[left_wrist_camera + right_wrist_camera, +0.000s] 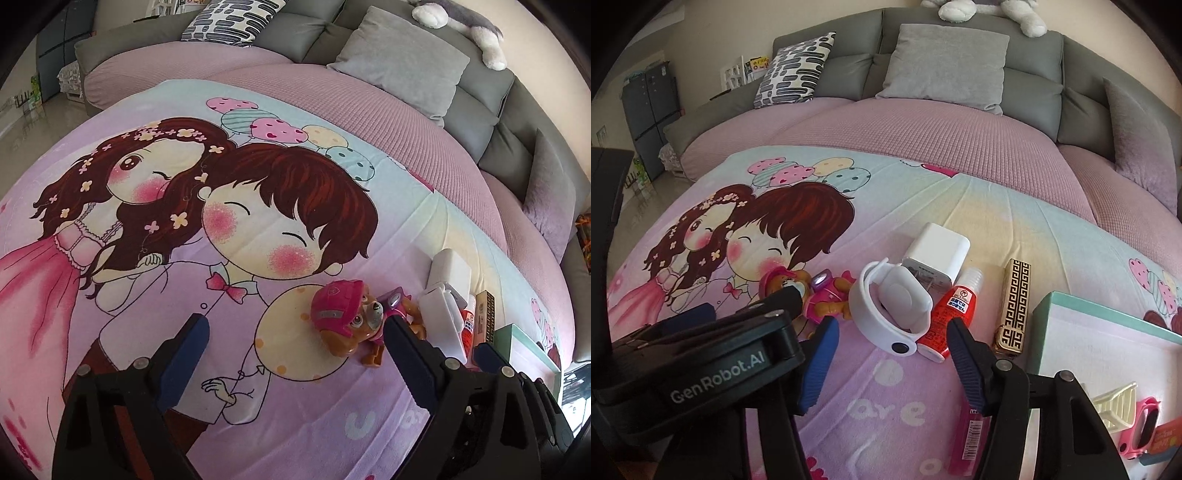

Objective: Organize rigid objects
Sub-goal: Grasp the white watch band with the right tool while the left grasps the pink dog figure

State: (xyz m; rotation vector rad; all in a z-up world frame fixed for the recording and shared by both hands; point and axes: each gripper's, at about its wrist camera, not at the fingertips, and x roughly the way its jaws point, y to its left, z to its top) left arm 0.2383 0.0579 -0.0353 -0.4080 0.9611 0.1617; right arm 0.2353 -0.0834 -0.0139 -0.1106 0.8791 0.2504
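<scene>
from the left wrist view: left gripper (295, 332) spread wide and holding nothing, hovering low over the printed blanket (184, 221); toy dog (351, 321) lying just inside the right-hand jaw, touching or nearly touching its tip, not yet pinched. beyond and to the right of that jaw, white charger (448, 269), white round case (441, 317), red bottle (468, 325) and gold patterned box (485, 314) crowded together, with the teal box (532, 343) past them at the frame edge. plenty of bare blanket ahead of and left of the jaws; tight only on the right. from the right wrist view: right gripper (890, 350) also wide and empty, white round case (894, 306) and red bottle (943, 317) straight ahead between the jaw tips, gold patterned box (1014, 302) just outside the right jaw, charger behind, toy dog (820, 291) ahead of the left jaw, partly hidden by the other gripper's body. a pink tube (967, 439) below the right jaw. teal box (1071, 332) to the right, already holding a cream clip (1115, 406) and pink sunglasses (1141, 424). judged early to midway: a few items boxed, at least six loose. box rim close to the right jaw, worth clearing on any lift.
</scene>
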